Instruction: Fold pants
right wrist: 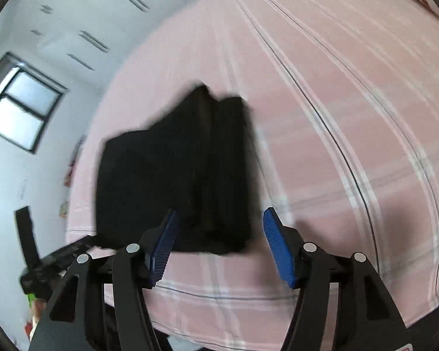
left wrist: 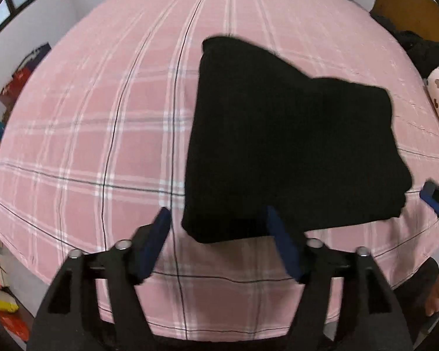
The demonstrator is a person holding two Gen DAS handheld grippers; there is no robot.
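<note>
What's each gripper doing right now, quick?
Left gripper: open, holding nothing, at the near edge of the pants.
Right gripper: open, holding nothing.

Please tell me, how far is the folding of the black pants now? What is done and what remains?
Mostly done, it seems. The black pants lie on the pink plaid sheet as a compact folded stack with layered edges. Nothing is in hand: the left gripper and the right gripper are both open, beside the near edge of the pants. What may remain is squaring the uneven, stepped far edge, or one more fold.
</note>
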